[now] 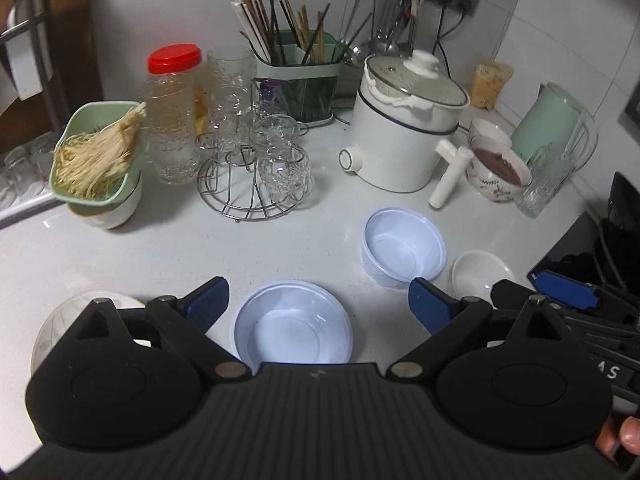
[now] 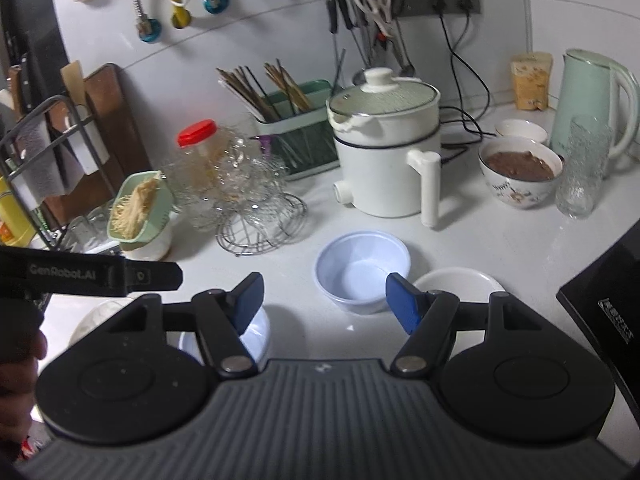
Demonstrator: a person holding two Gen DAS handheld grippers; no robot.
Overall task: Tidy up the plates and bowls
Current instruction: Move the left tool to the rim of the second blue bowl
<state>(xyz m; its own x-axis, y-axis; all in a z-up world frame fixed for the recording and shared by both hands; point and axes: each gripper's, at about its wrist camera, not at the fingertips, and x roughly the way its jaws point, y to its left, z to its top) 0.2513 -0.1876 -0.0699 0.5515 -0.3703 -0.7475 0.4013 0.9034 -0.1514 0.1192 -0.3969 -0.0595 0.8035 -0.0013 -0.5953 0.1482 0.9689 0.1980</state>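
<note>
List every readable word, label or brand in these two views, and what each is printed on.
"GenRobot.AI": black strap of the left gripper, right wrist view.
"AS", cut off: black body of the right gripper, left wrist view.
White label on the black appliance: too blurred to read.

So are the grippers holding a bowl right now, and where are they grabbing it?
No, nothing is held. The left gripper is open above a near bowl, and the right gripper is open in front of the far bowl.
</note>
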